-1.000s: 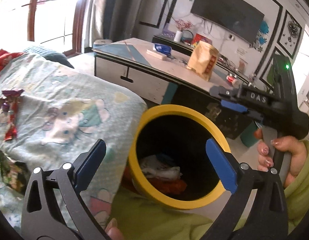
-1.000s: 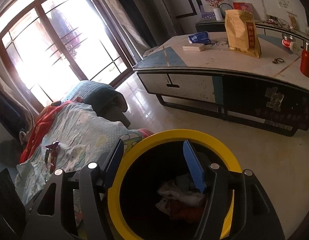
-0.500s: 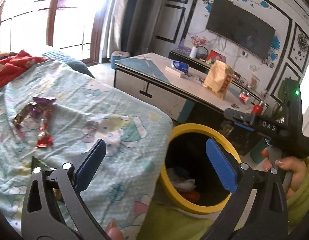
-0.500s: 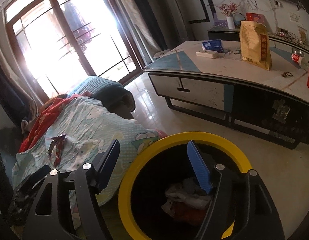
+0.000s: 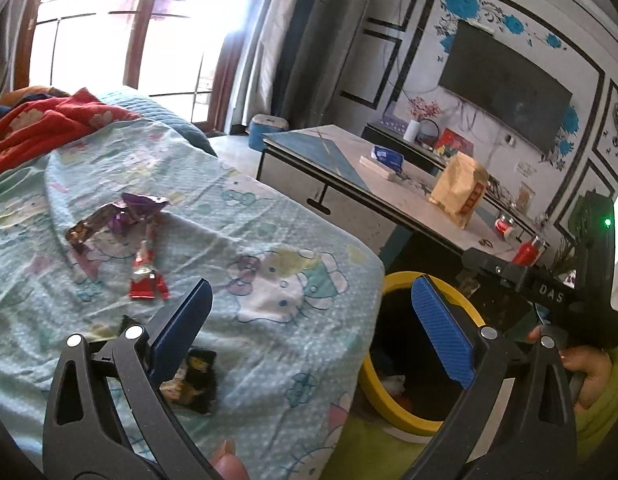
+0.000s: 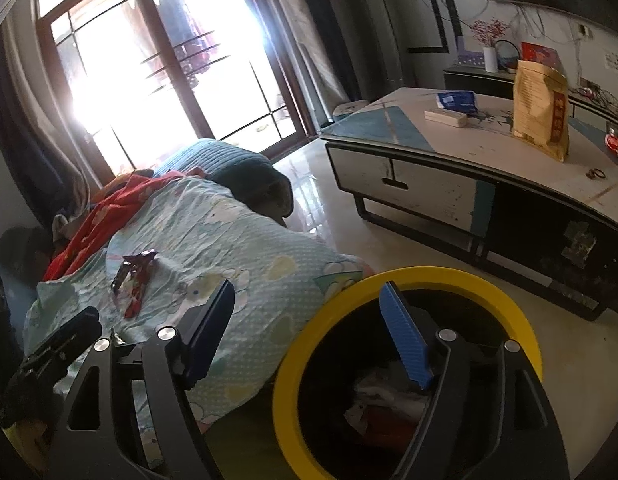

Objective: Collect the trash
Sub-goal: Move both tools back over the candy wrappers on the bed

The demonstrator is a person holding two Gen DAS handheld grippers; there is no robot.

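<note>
Both tongs, left (image 5: 309,316) and right (image 6: 309,320), wide apart and empty, over blanket (image 5: 269,232) wrappers (image 5: 121,220) and yellow-rimmed bin (image 6: 449,276).

Right tongs (image 6: 309,332) spread wide, yellow-rimmed bin (image 6: 287,384) holding trash, wrappers (image 6: 133,280) on patterned blanket (image 6: 237,248)

The left gripper (image 5: 311,322) and the right gripper (image 6: 307,334) both hold their blue fingers (image 5: 443,330) spread wide with nothing between them, and the right hand (image 5: 587,372) wraps the right gripper's handle.
</note>
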